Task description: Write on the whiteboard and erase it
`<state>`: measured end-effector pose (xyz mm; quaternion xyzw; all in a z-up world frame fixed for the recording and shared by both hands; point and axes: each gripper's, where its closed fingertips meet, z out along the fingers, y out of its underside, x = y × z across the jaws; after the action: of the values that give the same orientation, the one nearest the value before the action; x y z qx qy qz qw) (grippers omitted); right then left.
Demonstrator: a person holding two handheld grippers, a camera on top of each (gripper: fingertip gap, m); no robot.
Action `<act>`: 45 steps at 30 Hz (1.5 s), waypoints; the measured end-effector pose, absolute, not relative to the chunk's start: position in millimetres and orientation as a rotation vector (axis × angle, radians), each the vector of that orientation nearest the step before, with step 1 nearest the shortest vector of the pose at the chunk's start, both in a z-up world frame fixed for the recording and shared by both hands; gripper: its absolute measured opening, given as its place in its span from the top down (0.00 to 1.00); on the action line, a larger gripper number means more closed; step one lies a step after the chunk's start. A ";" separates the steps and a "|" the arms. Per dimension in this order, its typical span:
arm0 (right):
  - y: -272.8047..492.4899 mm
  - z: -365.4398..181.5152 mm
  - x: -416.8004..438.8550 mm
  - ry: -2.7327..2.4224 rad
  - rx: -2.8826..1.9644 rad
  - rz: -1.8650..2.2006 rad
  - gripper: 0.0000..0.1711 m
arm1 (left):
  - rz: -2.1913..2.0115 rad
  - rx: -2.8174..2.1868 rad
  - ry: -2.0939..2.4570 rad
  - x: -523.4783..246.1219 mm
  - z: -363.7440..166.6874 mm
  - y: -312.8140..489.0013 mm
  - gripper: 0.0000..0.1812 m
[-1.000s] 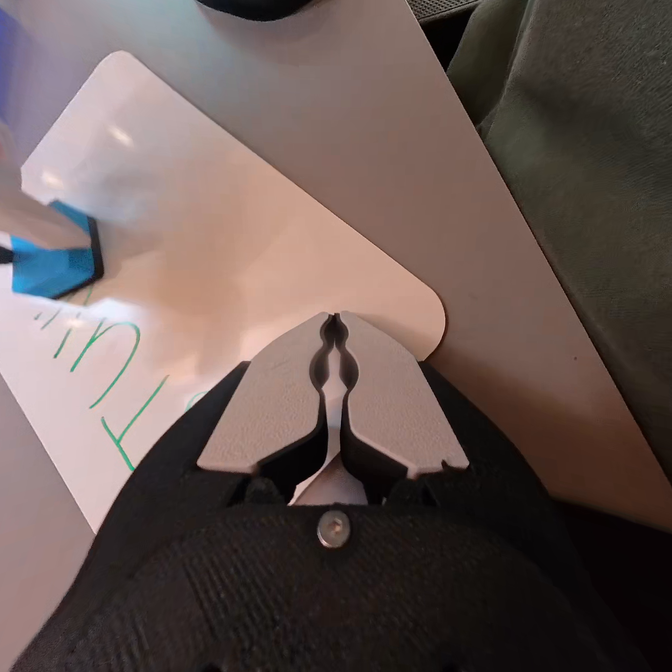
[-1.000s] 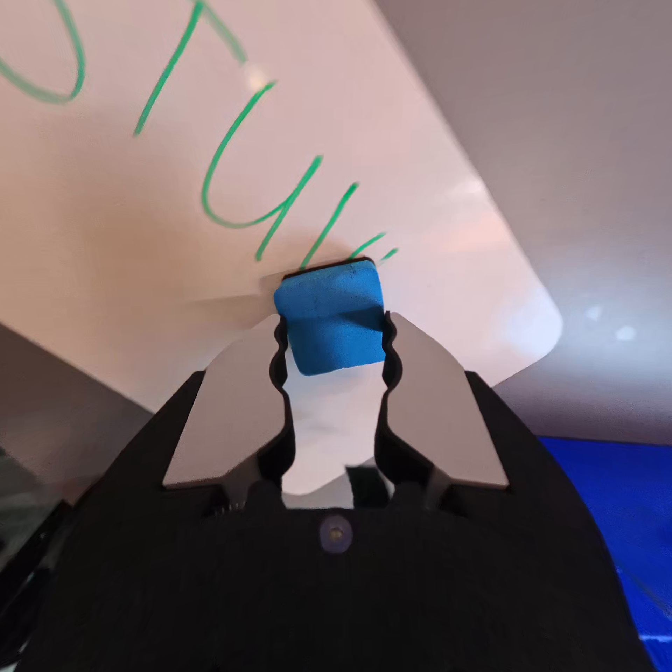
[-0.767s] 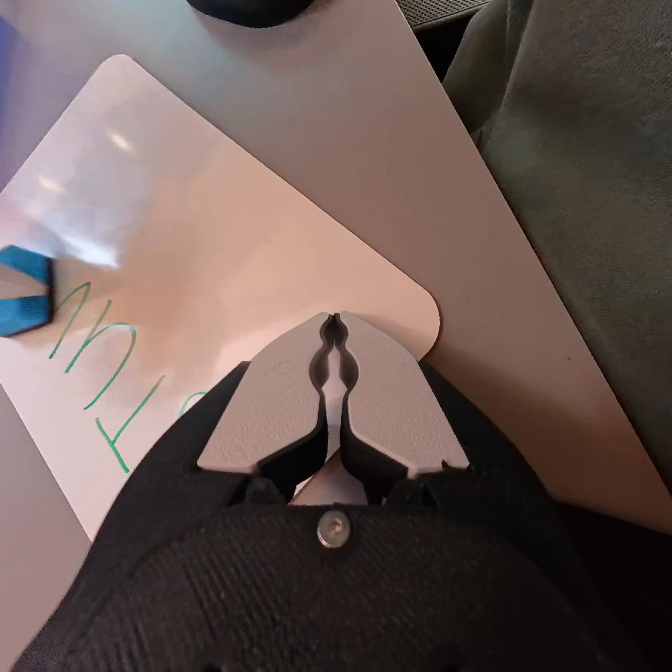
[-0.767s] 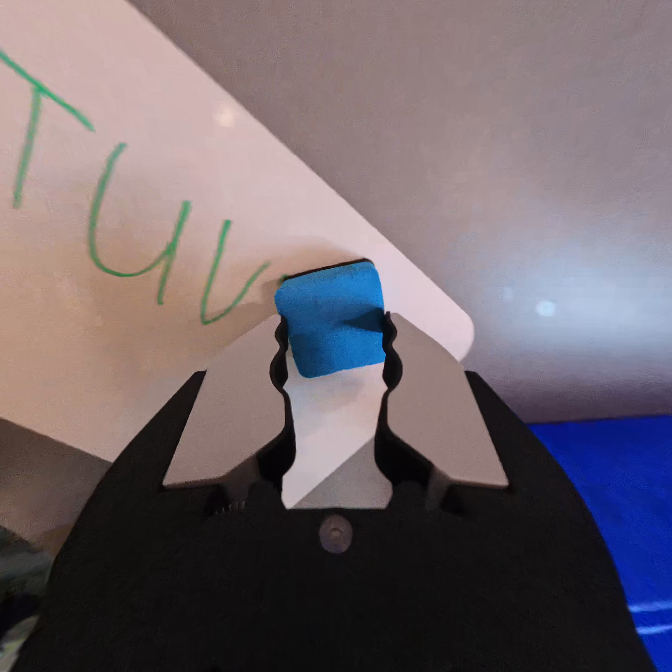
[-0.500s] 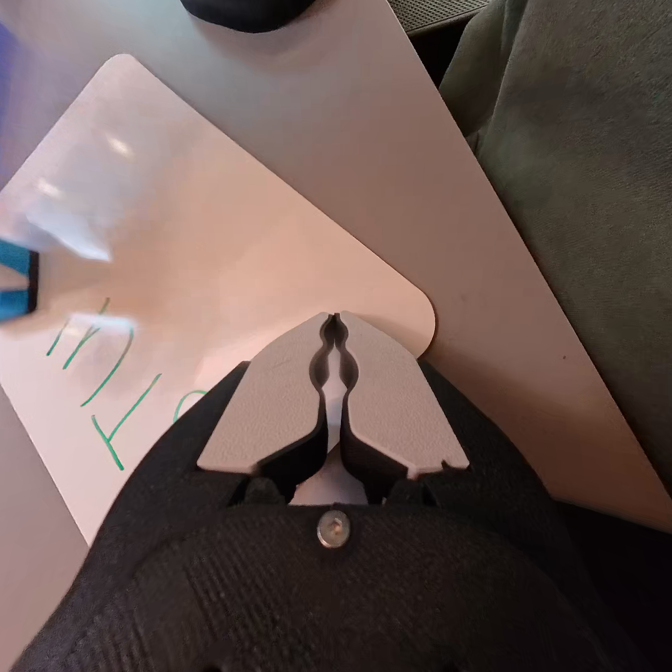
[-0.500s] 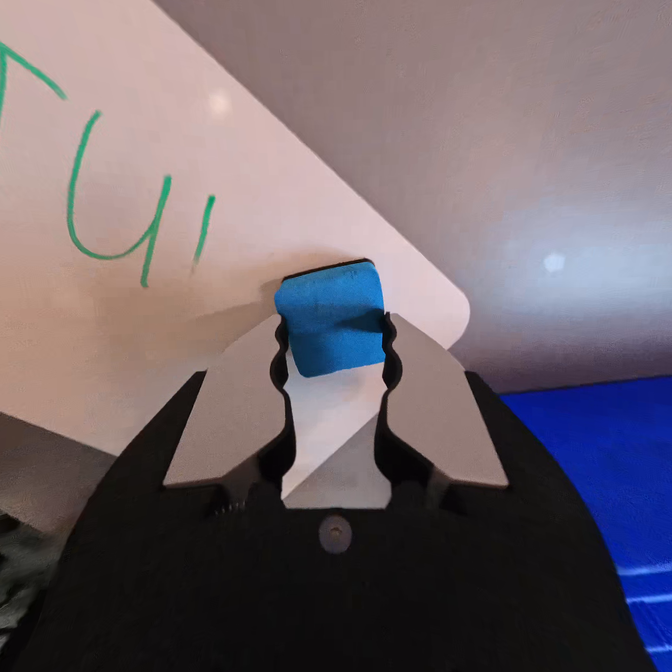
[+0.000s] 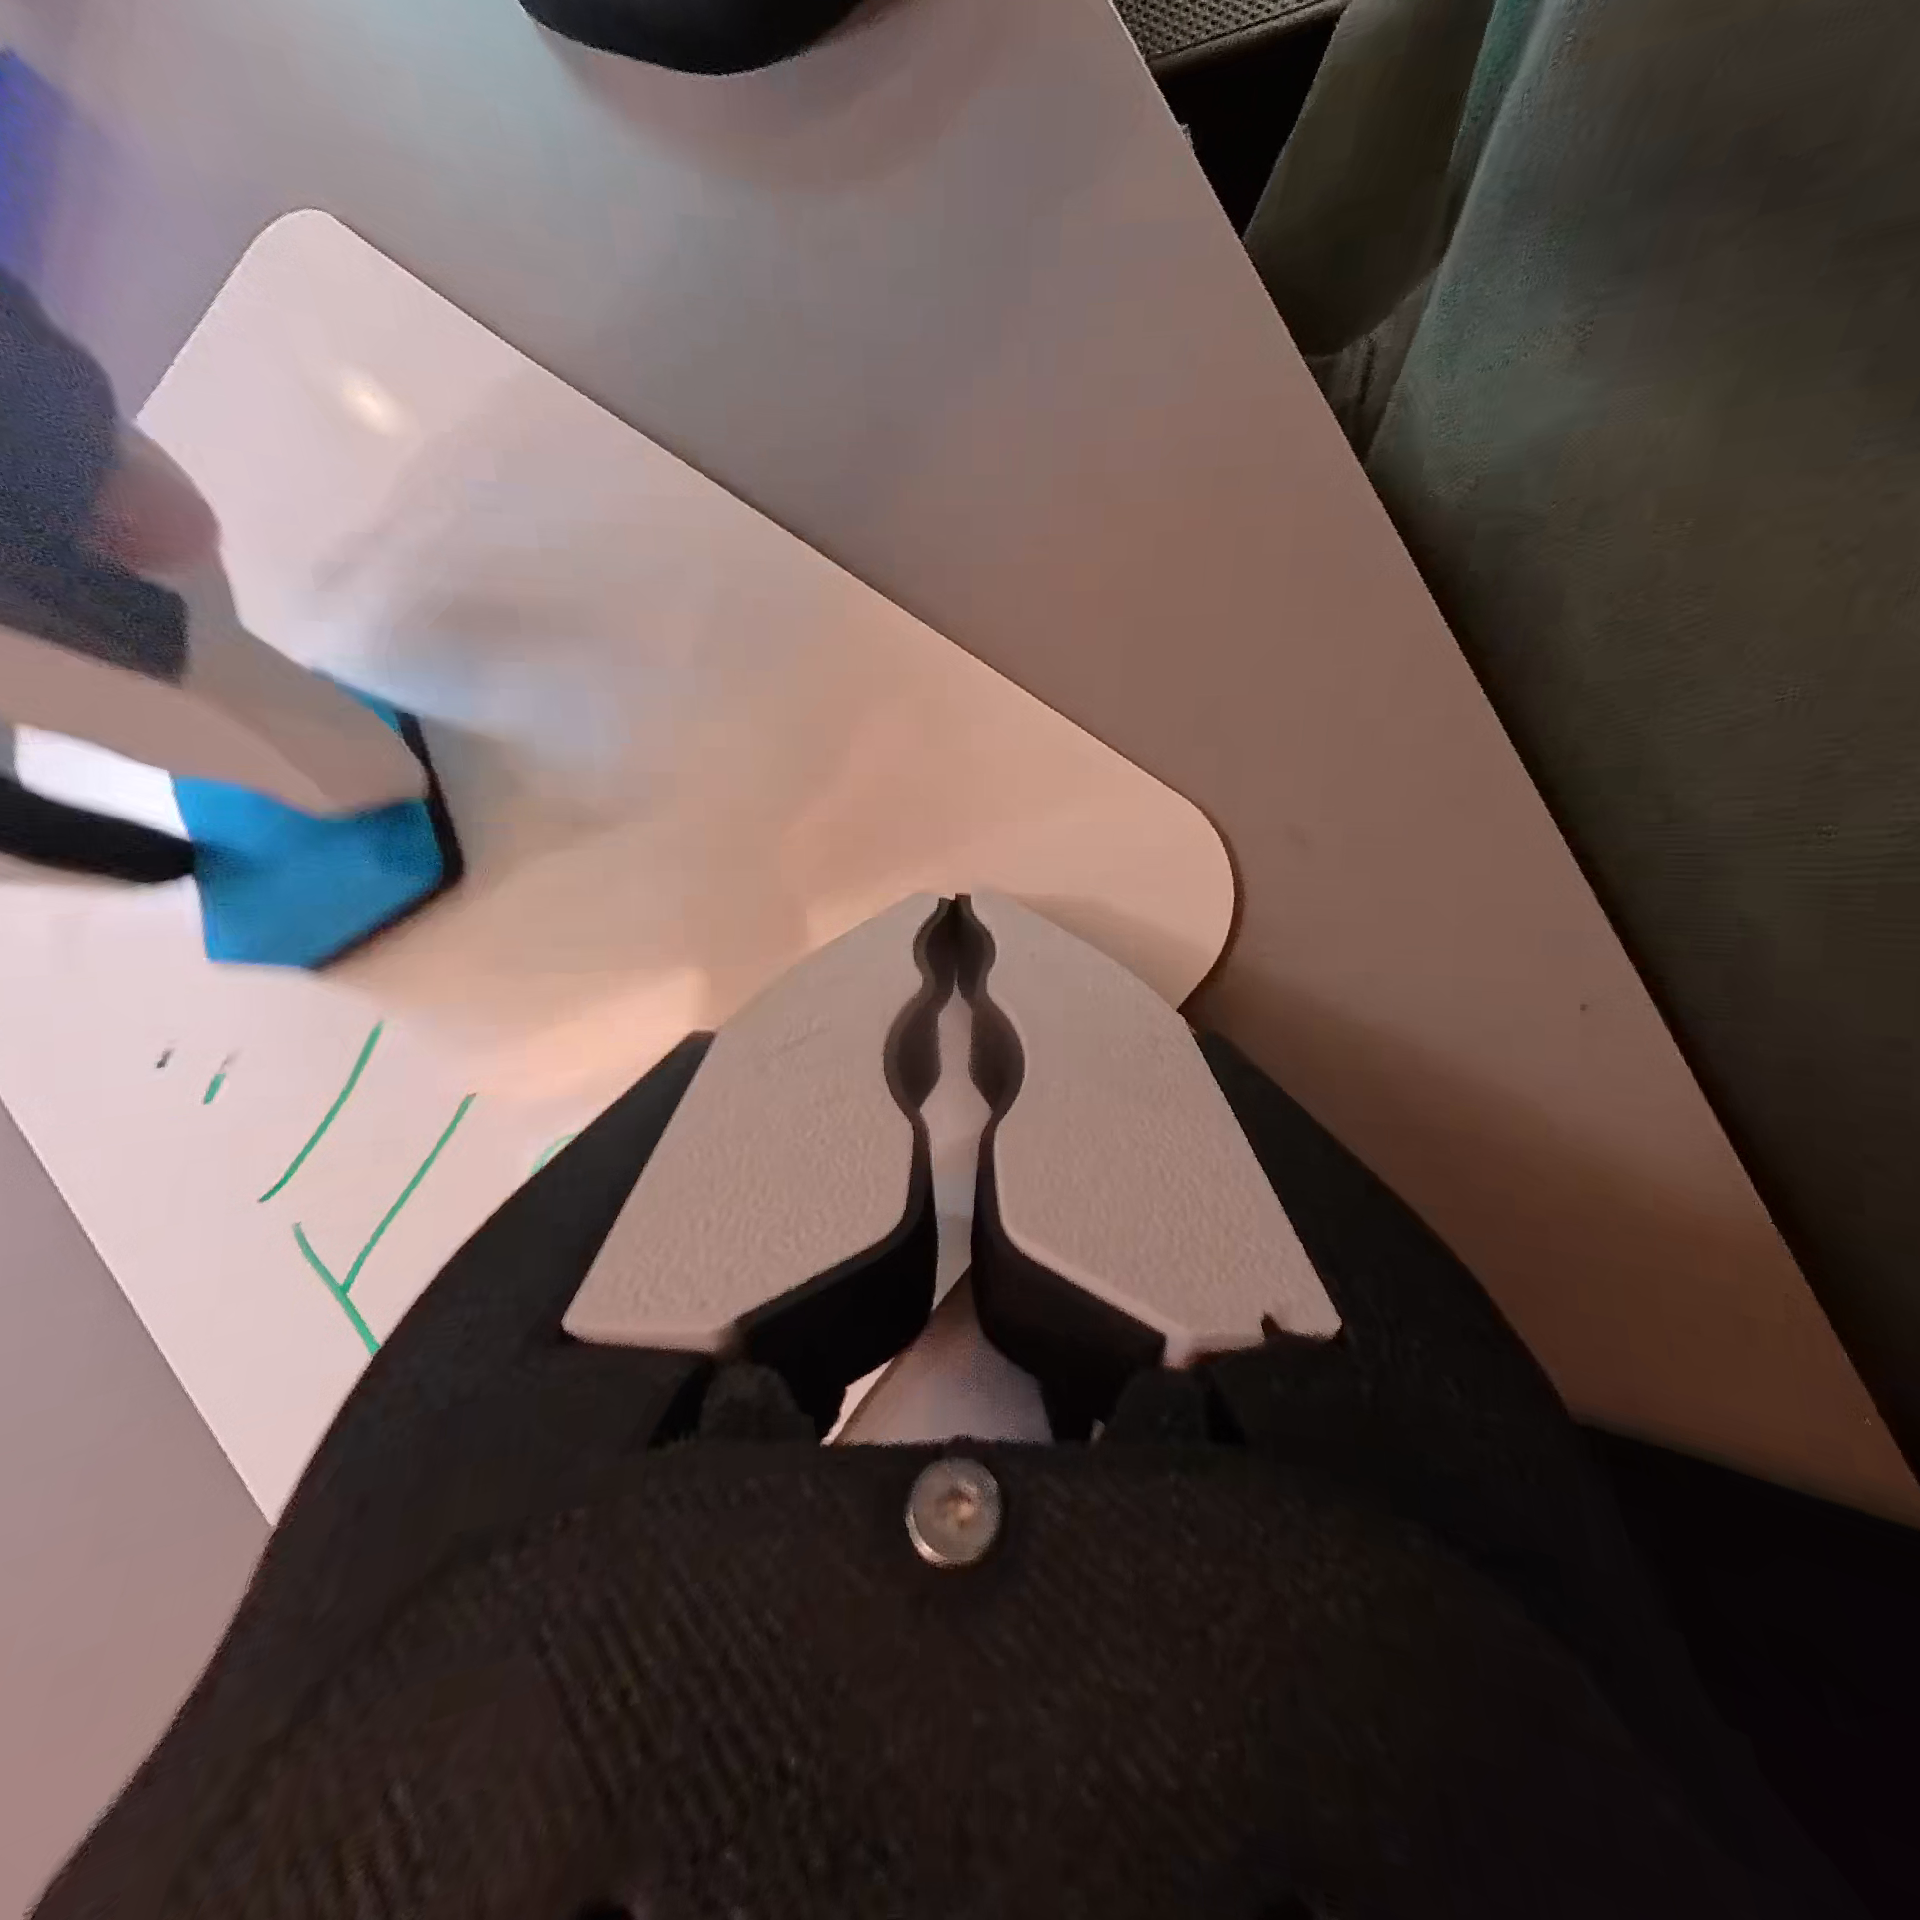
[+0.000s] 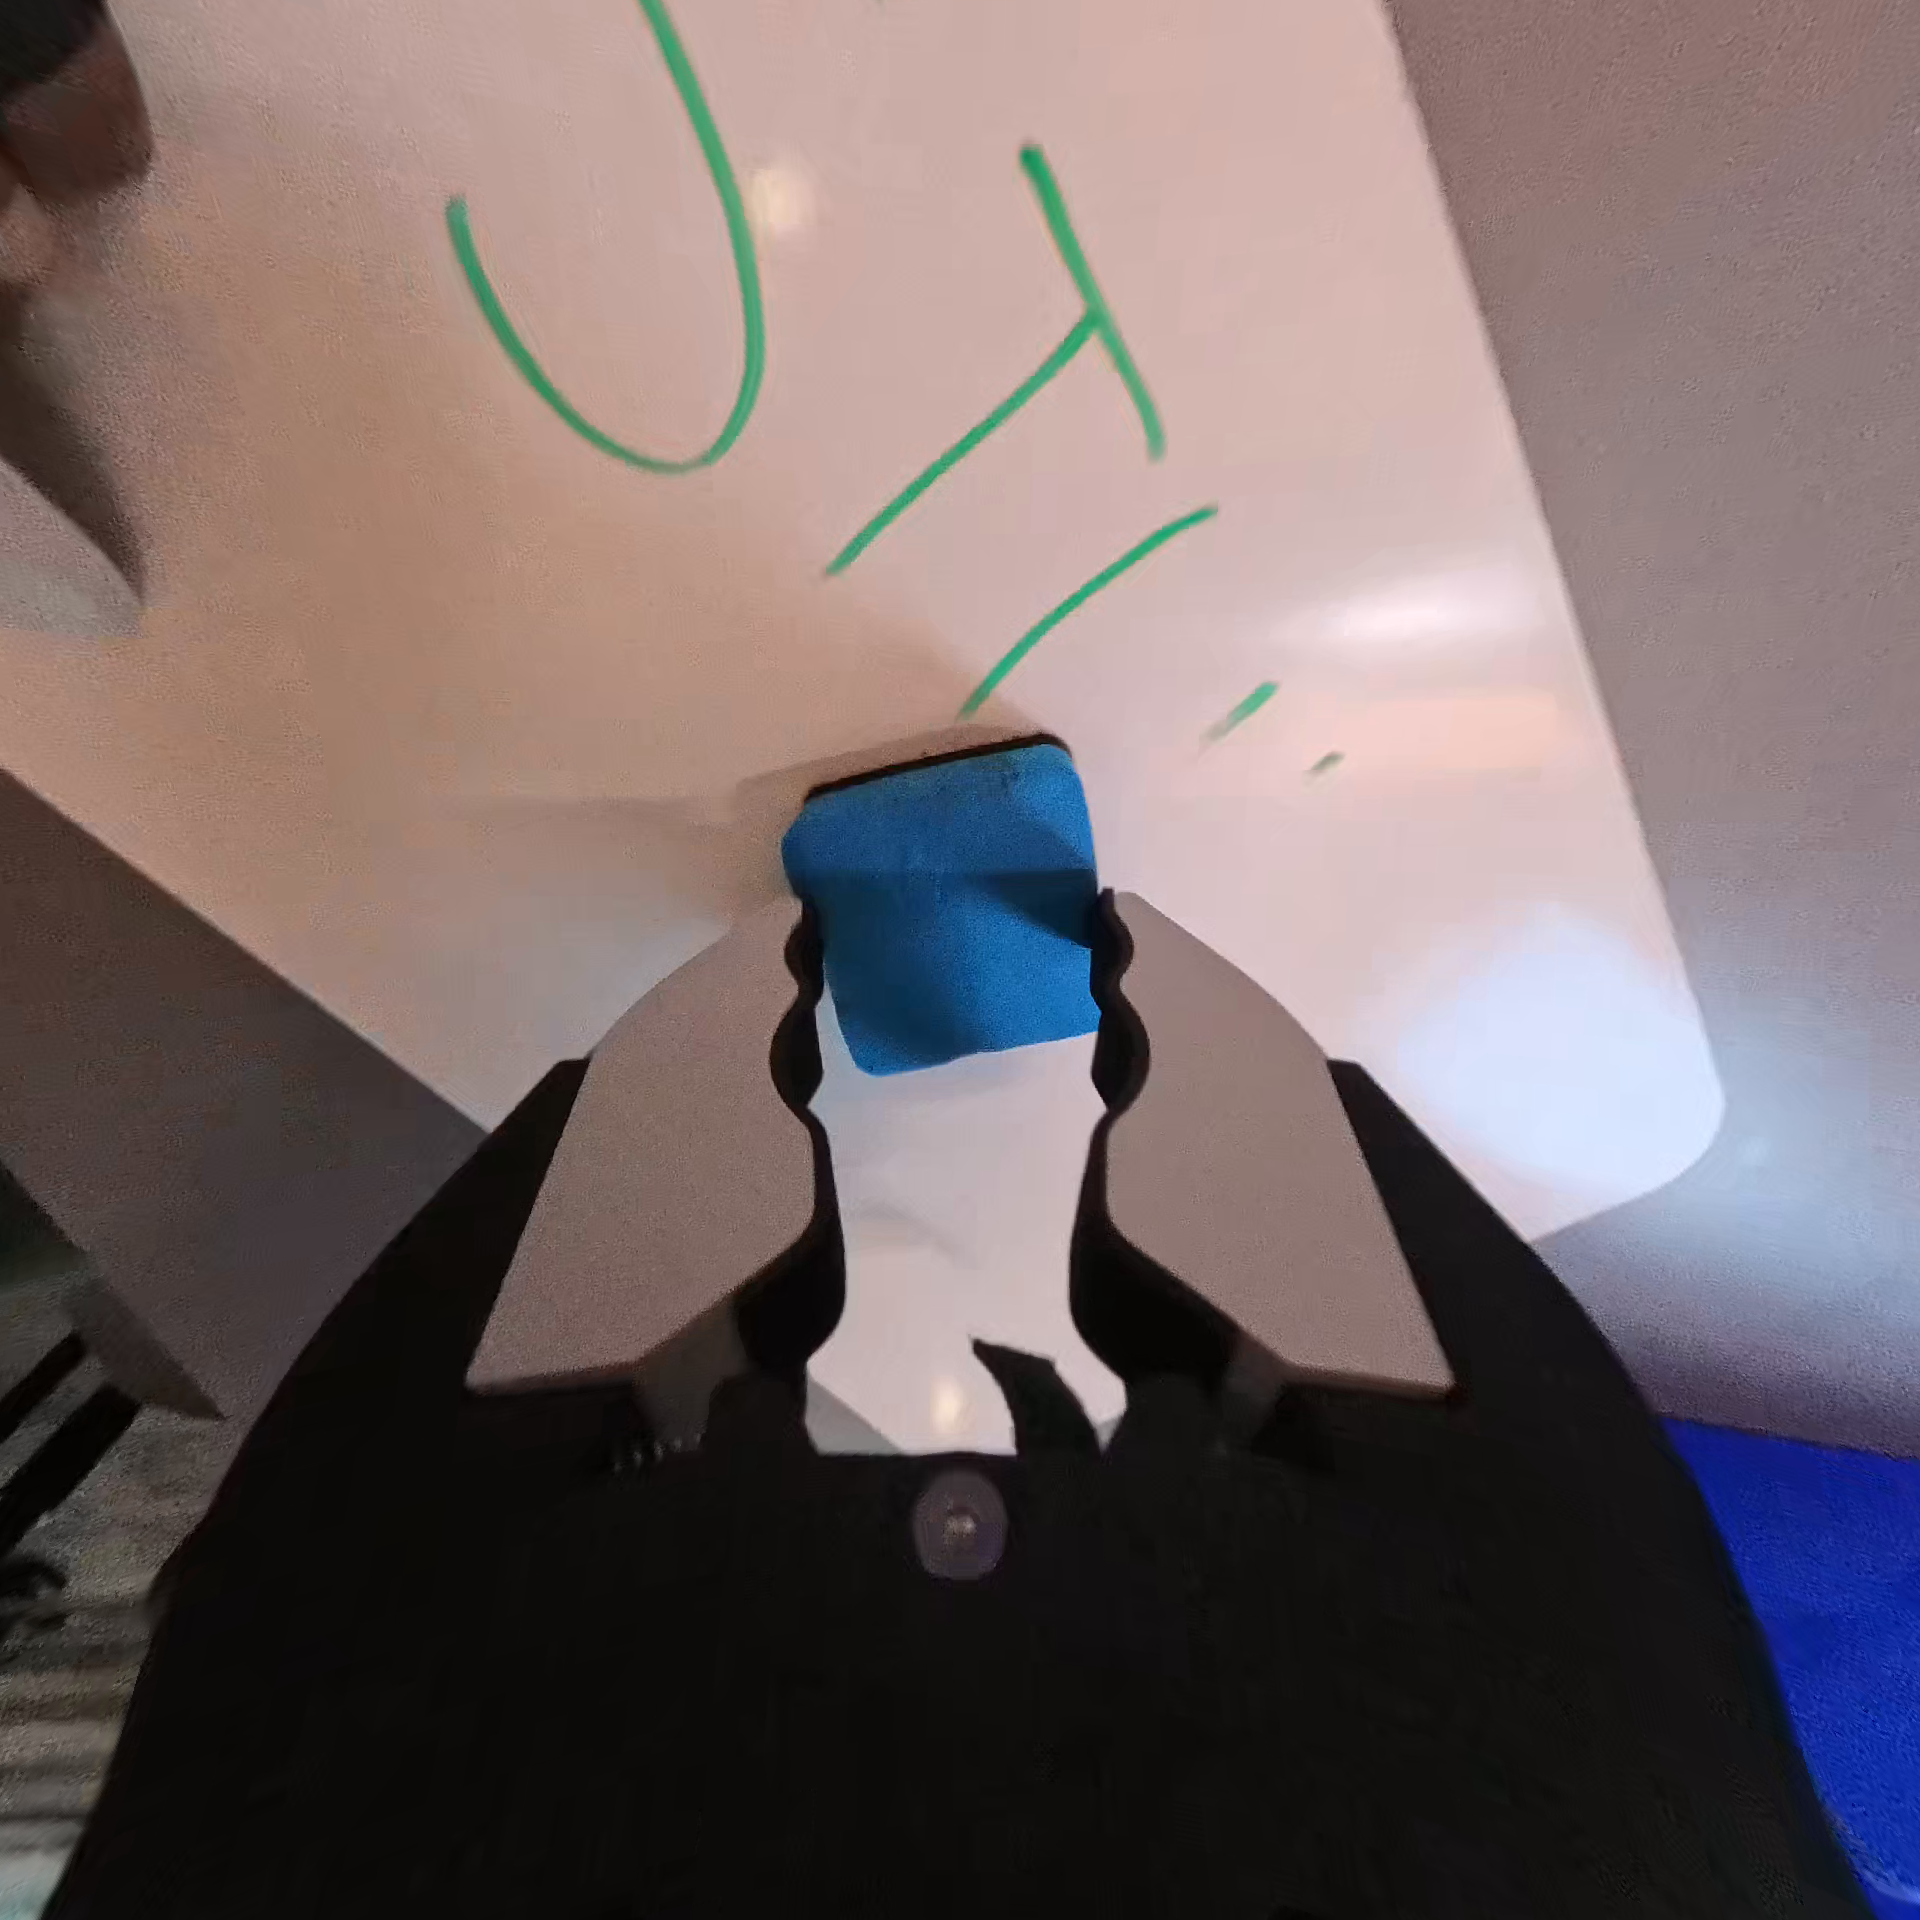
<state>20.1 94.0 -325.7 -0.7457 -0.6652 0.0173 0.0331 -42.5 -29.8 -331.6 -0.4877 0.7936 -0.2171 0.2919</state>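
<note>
A white board [image 7: 727, 644] with rounded corners lies flat on a grey table [image 7: 935, 343]. Green marker strokes [image 8: 997, 416] remain on it, also seen in the left wrist view [image 7: 364, 1174]. My right gripper [image 8: 951, 914] is shut on a blue eraser block [image 8: 945, 914] with a black underside, pressed on the board at the edge of the strokes. The eraser also shows blurred in the left wrist view [image 7: 312, 873]. My left gripper [image 7: 956, 909] is shut and empty, its tips resting on the board near one corner.
A person's dark green clothing [image 7: 1662, 520] lies beyond the table edge on the right. A dark round object [image 7: 707, 31] sits at the table's far end. A bright blue surface [image 8: 1818, 1610] lies beside the board.
My right gripper has swept the eraser back and forth over the board. Several green strokes at the end of the writing are gone. My left gripper has stayed put on the board.
</note>
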 end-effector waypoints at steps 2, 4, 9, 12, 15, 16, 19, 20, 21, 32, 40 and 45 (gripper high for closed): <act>114.1 -325.6 49.7 -1.978 -2.433 -0.044 0.70 | -0.582 -1.295 2.119 -42.2 -331.5 -30.8 1.00; 151.9 -325.6 44.2 -1.843 -2.486 -0.041 0.70 | -0.579 -1.288 2.121 -41.6 -331.6 -32.2 1.00; 99.1 -325.7 -14.6 -2.110 -2.214 0.066 0.70 | -0.577 -1.278 2.129 -43.3 -331.5 -35.6 1.00; 107.2 -325.2 26.8 -2.102 -2.368 -0.040 0.70 | -0.603 -1.270 2.139 -42.6 -331.5 -39.3 1.00; 158.4 -325.5 1.6 -1.922 -2.392 -0.020 0.70 | -0.602 -1.263 2.139 -41.7 -331.6 -41.2 1.00; 154.0 -325.5 -24.5 -1.945 -2.314 0.052 0.70 | -0.605 -1.263 2.138 -41.9 -331.6 -41.6 1.00; 98.7 -325.6 -48.2 -2.198 -2.123 0.083 0.70 | -0.615 -1.264 2.141 -42.3 -331.6 -42.1 1.00; 87.5 -325.4 -35.7 -2.260 -2.125 0.070 0.70 | -0.615 -1.264 2.142 -42.3 -331.6 -42.1 1.00; 87.9 -325.0 -19.4 -2.268 -2.185 0.062 0.70 | -0.616 -1.263 2.142 -42.1 -331.6 -42.3 1.00; 99.3 -326.3 -30.0 -2.317 -2.126 -0.034 0.70 | -0.604 -1.254 2.150 -43.0 -331.6 -43.3 1.00; 128.4 -326.0 64.2 -2.020 -2.499 -0.119 0.70 | -0.532 -1.279 2.134 -49.1 -331.5 -36.3 1.00; 88.3 -324.7 30.2 -2.230 -2.321 -0.080 0.70 | -0.550 -1.288 2.132 -47.3 -331.4 -37.1 1.00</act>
<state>30.2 88.3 -324.7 -0.7202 -0.6922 -0.0248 -0.0390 -47.3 -37.1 -331.4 -0.4830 0.7996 -0.2063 0.2911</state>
